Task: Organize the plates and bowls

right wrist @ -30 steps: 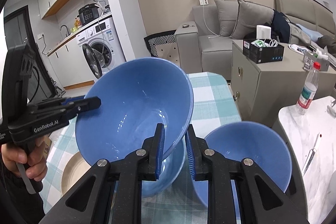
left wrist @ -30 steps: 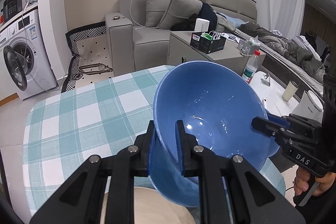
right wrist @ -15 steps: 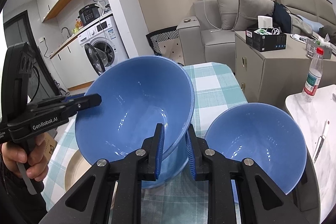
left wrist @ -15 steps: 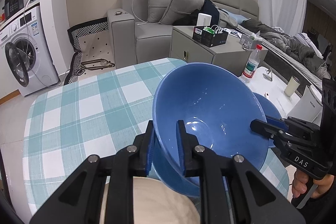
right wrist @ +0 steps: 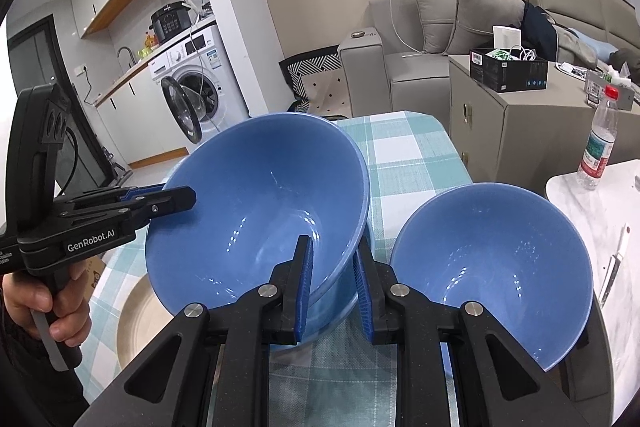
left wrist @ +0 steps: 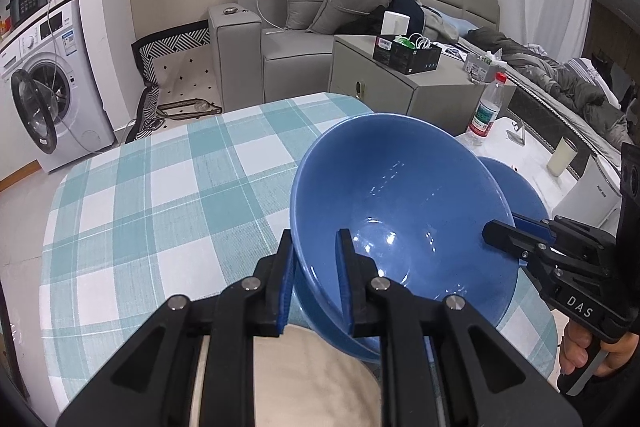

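STEP: nesting large blue bowl (right wrist: 256, 211) into the bowl beneath (right wrist: 332, 301) | GRIP: my left gripper (left wrist: 316, 281) and right gripper (right wrist: 332, 285) each clench opposite rims | HOW: lower level, release both together (glazed walls likely slippery) | NEARBY: smaller blue bowl (right wrist: 492, 267), beige plate (right wrist: 136, 323) on checked tablecloth (left wrist: 160, 195).

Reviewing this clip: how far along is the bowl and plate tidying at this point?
Midway, it seems. In hand: both grippers, left and right, clamp opposite rims of the large blue bowl, which sits tilted in another blue bowl beneath it. Left: releasing it, then the smaller blue bowl and the beige plate, both lying separate on the checked tablecloth.
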Motion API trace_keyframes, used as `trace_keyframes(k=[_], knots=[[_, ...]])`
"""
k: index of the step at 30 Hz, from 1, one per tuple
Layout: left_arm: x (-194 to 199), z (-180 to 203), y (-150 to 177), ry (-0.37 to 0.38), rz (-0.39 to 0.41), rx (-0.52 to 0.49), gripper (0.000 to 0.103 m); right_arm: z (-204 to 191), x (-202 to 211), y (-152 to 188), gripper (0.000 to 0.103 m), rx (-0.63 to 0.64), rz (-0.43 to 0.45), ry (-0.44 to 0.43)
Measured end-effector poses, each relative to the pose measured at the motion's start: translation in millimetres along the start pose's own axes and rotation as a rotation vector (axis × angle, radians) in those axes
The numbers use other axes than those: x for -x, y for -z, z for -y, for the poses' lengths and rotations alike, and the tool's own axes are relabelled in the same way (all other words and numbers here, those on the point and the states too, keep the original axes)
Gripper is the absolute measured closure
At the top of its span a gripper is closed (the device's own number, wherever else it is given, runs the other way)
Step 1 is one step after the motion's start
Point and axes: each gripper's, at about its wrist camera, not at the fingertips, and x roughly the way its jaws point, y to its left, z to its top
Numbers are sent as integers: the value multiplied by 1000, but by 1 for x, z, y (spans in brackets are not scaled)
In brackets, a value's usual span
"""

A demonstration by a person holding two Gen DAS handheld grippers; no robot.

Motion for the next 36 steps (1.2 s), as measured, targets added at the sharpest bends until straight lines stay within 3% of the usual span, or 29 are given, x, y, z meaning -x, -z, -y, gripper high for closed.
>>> trace_keyframes(k=[36], knots=[[-27, 1, 24, -60, -88, -34, 86, -7, -25, 10, 79, 35, -72, 47]])
